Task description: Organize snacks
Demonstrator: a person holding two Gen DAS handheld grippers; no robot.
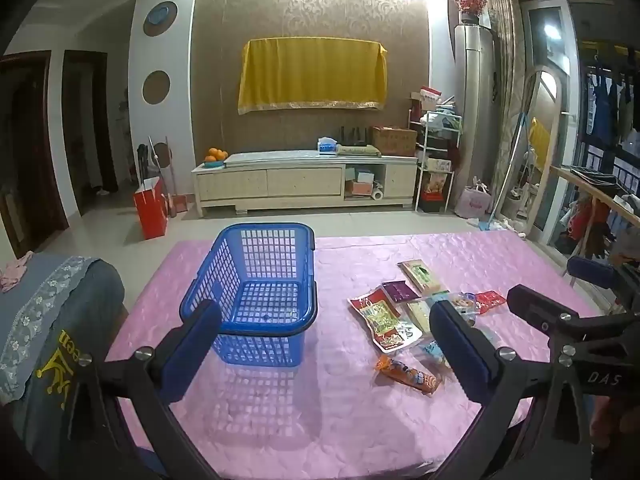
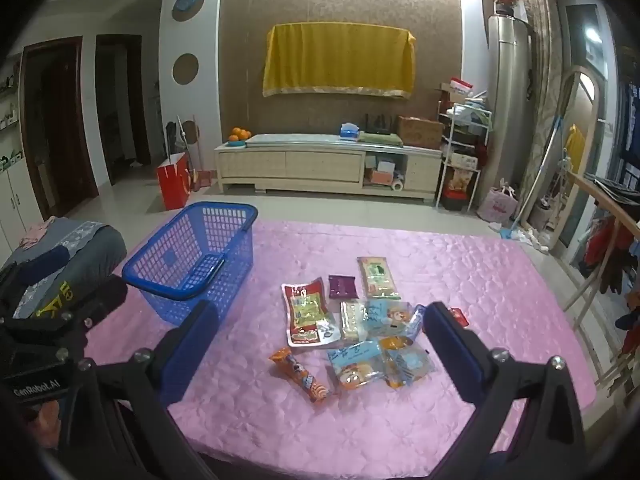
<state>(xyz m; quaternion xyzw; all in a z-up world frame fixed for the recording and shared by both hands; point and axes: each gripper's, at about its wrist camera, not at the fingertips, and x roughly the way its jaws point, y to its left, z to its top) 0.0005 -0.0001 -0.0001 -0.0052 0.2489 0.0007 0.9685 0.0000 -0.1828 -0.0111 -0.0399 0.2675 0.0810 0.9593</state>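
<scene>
a table under a pink quilted cloth (image 2: 400,420) fills the lower view, its far edge running straight across in front of a tiled floor and a pale low cabinet (image 2: 328,168) against the back wall. bare pink cloth lies open in front of the snacks and to their right, out to the right edge. a blue plastic basket (image 1: 260,276) stands upright on the left part of the table, well apart from the snacks; through its lattice walls nothing shows inside. the snack packets (image 2: 360,320) lie loose in a flat cluster near the table's middle, some overlapping. an orange wrapped bar (image 2: 300,376) lies alone at the near left of the cluster, its long axis running diagonally from far left to near right. a green-labelled packet (image 2: 377,278) at the far side lies lengthwise, pointing away. the left gripper (image 1: 324,344) hangs over the table with jaws spread wide, grasping nothing. the right gripper (image 2: 320,344) is likewise released, above the snacks.
</scene>
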